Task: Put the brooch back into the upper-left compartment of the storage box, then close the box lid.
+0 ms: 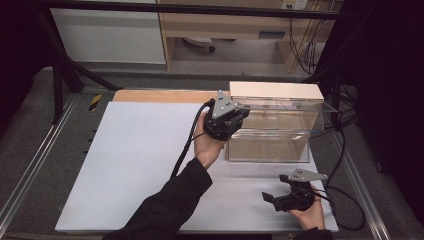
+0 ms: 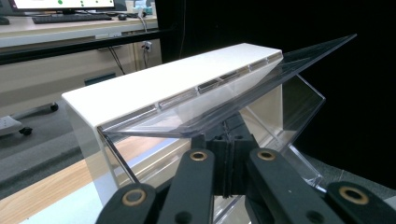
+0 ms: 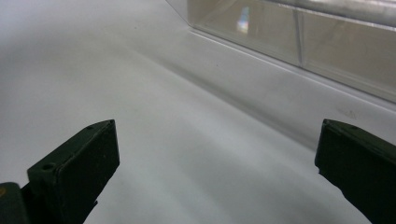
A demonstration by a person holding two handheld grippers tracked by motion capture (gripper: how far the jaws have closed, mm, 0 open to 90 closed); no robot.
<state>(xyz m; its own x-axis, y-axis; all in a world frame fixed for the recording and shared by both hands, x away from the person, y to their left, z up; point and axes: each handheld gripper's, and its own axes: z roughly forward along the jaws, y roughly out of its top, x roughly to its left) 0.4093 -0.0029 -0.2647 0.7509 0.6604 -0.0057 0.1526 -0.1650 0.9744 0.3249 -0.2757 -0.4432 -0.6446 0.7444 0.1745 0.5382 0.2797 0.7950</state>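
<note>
Clear acrylic box (image 1: 272,135) with a hinged clear lid (image 2: 243,88) and a white back panel (image 1: 275,91), sitting at the far right of the white table mat (image 1: 140,160). Lid is raised and tilted, its front edge pinched in the left gripper (image 1: 239,114), whose jaws are closed narrow on that edge; in the left gripper view the lid slopes up and away just above the jaws, hinge line running along the white panel beyond. The grip at the lid's free edge, far from the hinge, looks chosen for leverage to swing it. Whether the lid is going up or coming down cannot be told. Right gripper (image 1: 274,196) sits low over the mat, nearer the person than the box, jaws spread wide and holding nothing; the box's clear front wall (image 3: 299,42) lies ahead and to the right of them, well apart. Likely it waits in reserve while the left hand manages the lid.
</note>
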